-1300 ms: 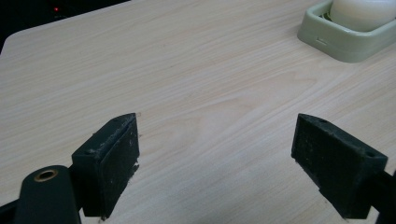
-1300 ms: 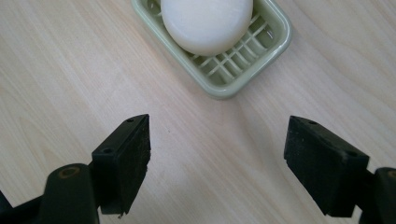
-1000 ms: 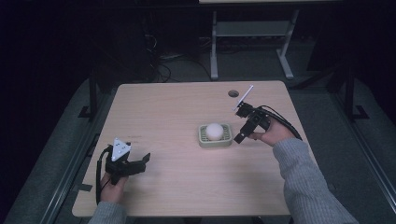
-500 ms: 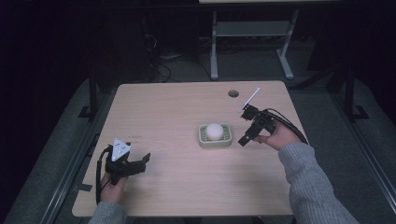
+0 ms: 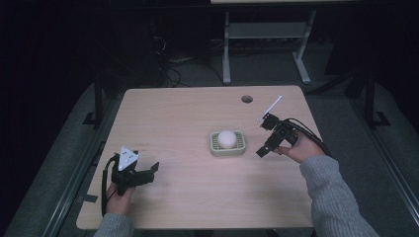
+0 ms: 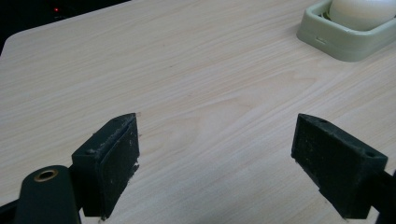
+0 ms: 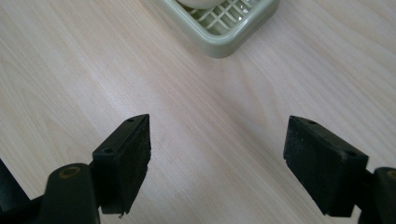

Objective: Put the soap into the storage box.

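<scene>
A pale green soap dish (image 5: pixel 214 146) sits right of the table's middle, with a round white soap (image 5: pixel 227 138) in it. My right gripper (image 5: pixel 265 136) hovers just right of the dish, open, its jaws pointing at it with nothing between them. In the right gripper view the right gripper (image 7: pixel 217 158) frames bare wood, and the dish (image 7: pixel 224 23) lies just beyond. My left gripper (image 5: pixel 148 174) rests open at the near left. In the left gripper view the left gripper (image 6: pixel 215 161) stands wide apart over wood, with the dish (image 6: pixel 348 39) and soap (image 6: pixel 359 7) far off at upper right.
A light wooden table (image 5: pixel 188 113) has a round cable hole (image 5: pixel 246 98) near its far right edge. A thin white rod (image 5: pixel 271 105) sticks up from the right gripper. Beyond the table stand a grey desk frame (image 5: pixel 262 34) and dark floor with cables.
My right gripper has drifted a little to the right and toward the near edge, away from the dish. The left gripper, dish and soap have stayed put.
</scene>
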